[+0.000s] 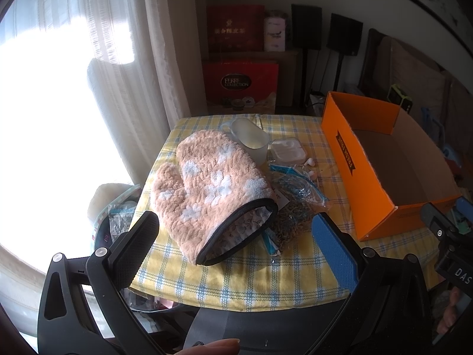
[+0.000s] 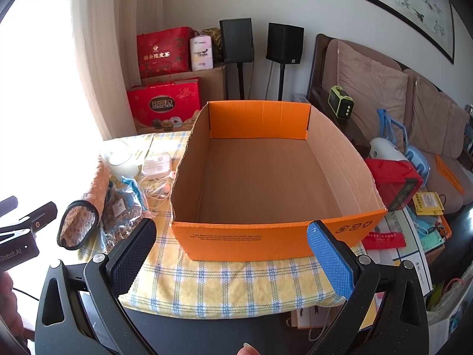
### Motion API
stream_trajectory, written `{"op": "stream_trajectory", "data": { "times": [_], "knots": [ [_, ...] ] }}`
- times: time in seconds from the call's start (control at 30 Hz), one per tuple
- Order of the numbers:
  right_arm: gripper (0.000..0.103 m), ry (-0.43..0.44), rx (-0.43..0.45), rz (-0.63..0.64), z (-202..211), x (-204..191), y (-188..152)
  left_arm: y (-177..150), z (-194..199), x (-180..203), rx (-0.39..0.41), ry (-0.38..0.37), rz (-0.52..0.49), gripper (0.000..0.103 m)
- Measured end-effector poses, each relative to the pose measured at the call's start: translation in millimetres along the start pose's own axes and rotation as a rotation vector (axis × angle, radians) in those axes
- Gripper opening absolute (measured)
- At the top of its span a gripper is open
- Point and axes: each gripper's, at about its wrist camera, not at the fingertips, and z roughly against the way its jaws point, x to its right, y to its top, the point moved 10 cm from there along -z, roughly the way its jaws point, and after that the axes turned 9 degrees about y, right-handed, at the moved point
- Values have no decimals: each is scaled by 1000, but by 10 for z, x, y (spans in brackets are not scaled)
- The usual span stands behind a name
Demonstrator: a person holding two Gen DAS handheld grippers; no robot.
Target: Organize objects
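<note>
While the left gripper (image 1: 233,230) and right gripper (image 2: 232,236) both hang released, the oven mitt (image 1: 210,189) lies on the surface (image 1: 236,281) beside the empty orange box (image 2: 266,177).

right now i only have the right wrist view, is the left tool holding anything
observer: No. The left tool is open, with nothing between its fingers; it hangs just short of the oven mitt.
operator: how does that mitt lie, i only see its edge
observer: Flat, patterned side up, with the thumb toward the window and the open cuff facing the left tool.
operator: the white blob behind it is blown out for me
observer: It is a frosted jug at the mitt's fingertip end, with its handle on the window side.
</note>
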Motion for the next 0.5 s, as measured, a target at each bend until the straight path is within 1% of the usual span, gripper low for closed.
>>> {"op": "stream_trajectory", "data": {
  "times": [0.33,0.5],
  "knots": [
    [103,-12,2,-10,-3,90,48,20,-28,-13,-1,4,-2,103],
    [103,-30,3,-11,10,207,74,37,-49,-11,5,3,-10,103]
  ]
}}
